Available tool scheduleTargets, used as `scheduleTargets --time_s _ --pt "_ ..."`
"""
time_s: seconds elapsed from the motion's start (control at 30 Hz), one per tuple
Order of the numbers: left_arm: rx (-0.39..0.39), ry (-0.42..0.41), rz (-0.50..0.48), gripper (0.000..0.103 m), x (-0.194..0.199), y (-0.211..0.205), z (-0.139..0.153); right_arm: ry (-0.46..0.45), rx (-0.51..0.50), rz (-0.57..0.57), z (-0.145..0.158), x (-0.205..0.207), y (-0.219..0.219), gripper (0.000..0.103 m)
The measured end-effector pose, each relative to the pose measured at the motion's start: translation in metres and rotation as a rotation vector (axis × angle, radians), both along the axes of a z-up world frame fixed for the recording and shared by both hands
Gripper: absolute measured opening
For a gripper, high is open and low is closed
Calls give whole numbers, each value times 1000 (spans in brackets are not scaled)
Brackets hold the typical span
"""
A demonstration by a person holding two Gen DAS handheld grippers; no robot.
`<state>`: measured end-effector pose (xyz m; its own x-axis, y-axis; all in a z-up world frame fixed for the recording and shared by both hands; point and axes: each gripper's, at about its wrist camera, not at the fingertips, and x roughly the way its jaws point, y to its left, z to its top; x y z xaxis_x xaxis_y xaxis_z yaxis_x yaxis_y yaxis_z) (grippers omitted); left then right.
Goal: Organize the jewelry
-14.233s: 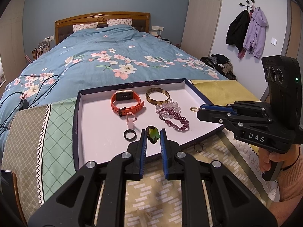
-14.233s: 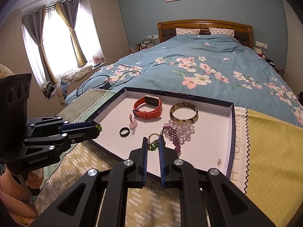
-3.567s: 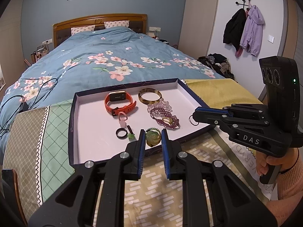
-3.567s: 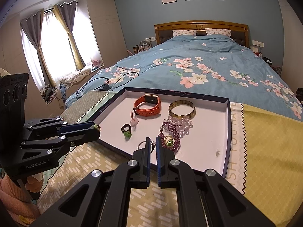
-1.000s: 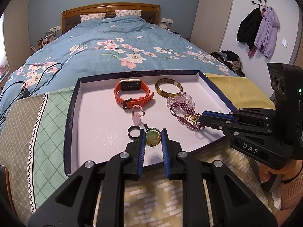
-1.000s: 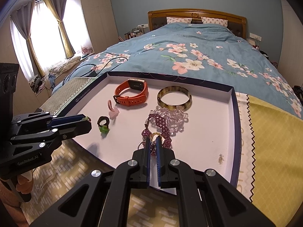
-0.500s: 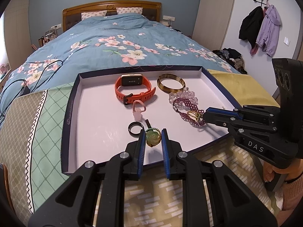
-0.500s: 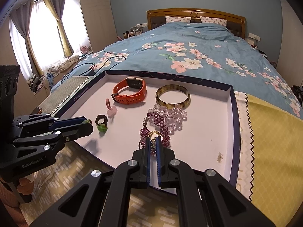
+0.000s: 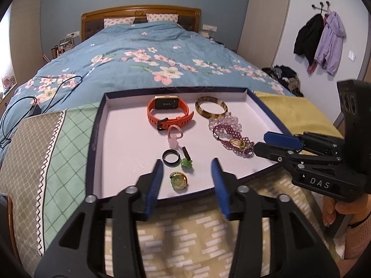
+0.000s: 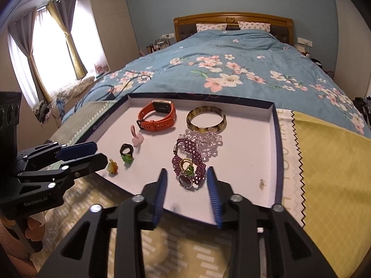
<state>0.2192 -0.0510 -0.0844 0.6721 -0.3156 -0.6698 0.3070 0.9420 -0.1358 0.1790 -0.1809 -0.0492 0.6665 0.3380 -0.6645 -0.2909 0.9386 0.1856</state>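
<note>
A shallow white tray with a dark rim (image 9: 96, 136) (image 10: 277, 143) lies on the bed's end and holds the jewelry. My left gripper (image 9: 186, 162) is open; a green-and-gold ring (image 9: 178, 180) (image 10: 113, 166) lies on the tray between its fingers. My right gripper (image 10: 186, 173) is open; a silver ring (image 10: 185, 180) rests between its fingers on a purple beaded bracelet (image 10: 189, 156) (image 9: 231, 139). Also in the tray are an orange watch (image 9: 169, 112) (image 10: 157, 115), a brown bangle (image 9: 210, 109) (image 10: 206, 118), a clear bead bracelet (image 10: 207, 142), a black ring (image 9: 171, 157), a green charm (image 9: 187, 163) and a pink charm (image 9: 174, 136).
The tray rests on a patterned blanket (image 9: 180, 238) with a yellow cloth (image 10: 329, 166) to its right. The blue floral bed (image 9: 139, 55) stretches beyond. A black cable (image 9: 34, 102) lies on the bed at left. Coats (image 9: 320, 41) hang on the right wall.
Both grippers have opened. The green-and-gold ring left the left gripper and lies on the tray; the silver ring left the right gripper and lies on the purple bracelet.
</note>
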Motion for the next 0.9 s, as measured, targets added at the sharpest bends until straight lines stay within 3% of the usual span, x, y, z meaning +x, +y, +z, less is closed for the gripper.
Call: scheduleTargets --time_s 0.07,0.1,0.2,0.23,0.27,0.37,0.67,0.8,0.9 --pt "-12 -19 8 57 -7 5 5 -15 14 -8 3 -8 -3 43" --pt "-15 -32 24 70 -13 8 8 -26 20 -15 6 -13 -4 51" --pt "-29 -72 49 83 -29 15 14 -70 29 -37 13 -28 -7 69" --pt "-26 -87 62 92 -35 17 16 -92 21 -49 15 -35 -8 75" --pt "-24 -117 82 96 -42 19 18 -110 18 -60 18 -39 -8 87" --pt "-19 -173 118 97 -59 26 25 -186 -2 -83 26 -59 -7 96" --pt "-23 -353 217 97 -107 39 48 -331 4 -208 35 -101 -16 96" --pt "0 -445 222 97 -128 34 56 -410 5 -243 41 -116 -18 96" --pt "2 -463 205 97 -137 31 61 -436 -13 -247 44 -122 -17 96"
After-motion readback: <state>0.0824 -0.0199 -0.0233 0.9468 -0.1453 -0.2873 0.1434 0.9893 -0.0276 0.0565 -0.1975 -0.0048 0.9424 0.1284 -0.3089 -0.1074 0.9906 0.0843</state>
